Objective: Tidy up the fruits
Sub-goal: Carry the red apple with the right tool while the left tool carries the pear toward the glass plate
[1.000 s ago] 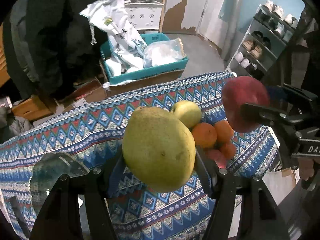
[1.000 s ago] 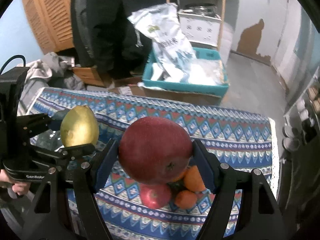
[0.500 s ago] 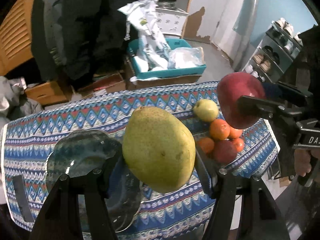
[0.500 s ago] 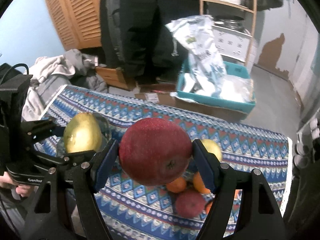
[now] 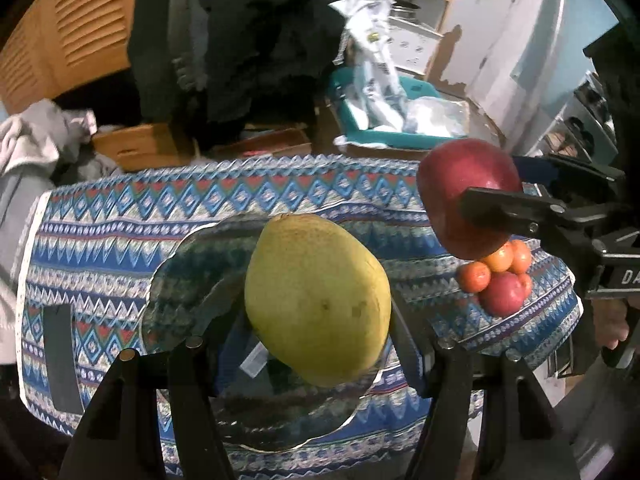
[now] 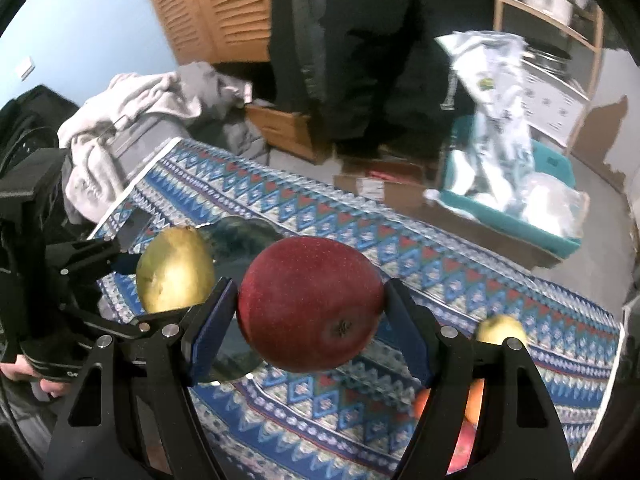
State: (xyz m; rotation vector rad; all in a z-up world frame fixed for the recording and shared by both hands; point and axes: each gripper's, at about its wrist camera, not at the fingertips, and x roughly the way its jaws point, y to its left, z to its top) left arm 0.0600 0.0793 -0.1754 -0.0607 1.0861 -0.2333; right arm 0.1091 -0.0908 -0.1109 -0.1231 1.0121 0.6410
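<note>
Fruits ride in both of your tools above the patterned counter: the left gripper is clamped on a yellow-green pear, the right gripper on a dark red apple. Over the last second both views have swung away from the remaining pile of oranges and a red apple at the counter's right end, and the glass plate, only a sliver at first, now lies directly beneath the pear. The apple hangs in the air just beside it, nearer the pile. That shift suggests the carry is nearly over; lowering and releasing onto the plate looks like your next step. A small yellow-green fruit sits by the pile.
</note>
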